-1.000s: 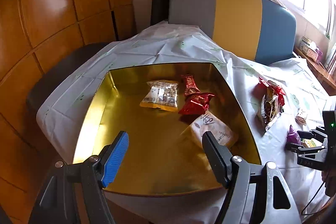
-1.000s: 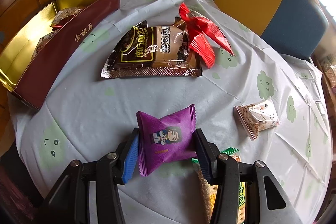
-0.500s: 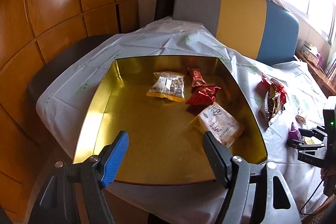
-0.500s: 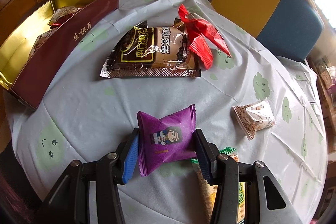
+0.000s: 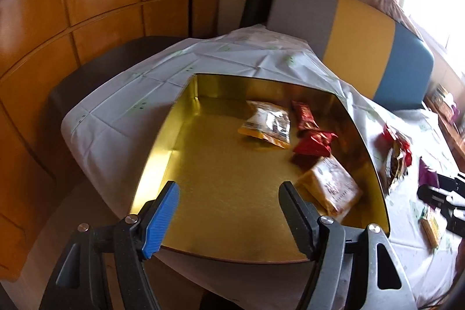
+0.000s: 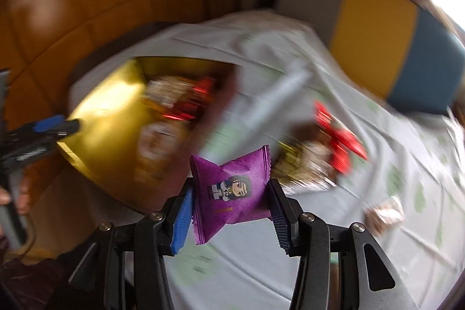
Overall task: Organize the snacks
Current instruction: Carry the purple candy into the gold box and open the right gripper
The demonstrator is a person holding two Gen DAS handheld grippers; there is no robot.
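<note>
One purple snack packet [image 6: 232, 193], cartoon figure printed, lettering perhaps too blurred.

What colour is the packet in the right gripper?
Purple packet with a small cartoon figure printed on it; clearest in the right wrist view.

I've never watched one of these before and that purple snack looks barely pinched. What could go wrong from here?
1. The right gripper pinches only the purple packet's puffy sides; it might slip out mid-air.
2. The gold box has a raised wall facing the loose snacks; a low carry might clip it.
3. The left gripper, open over the box's near edge, could get in the way.
</note>
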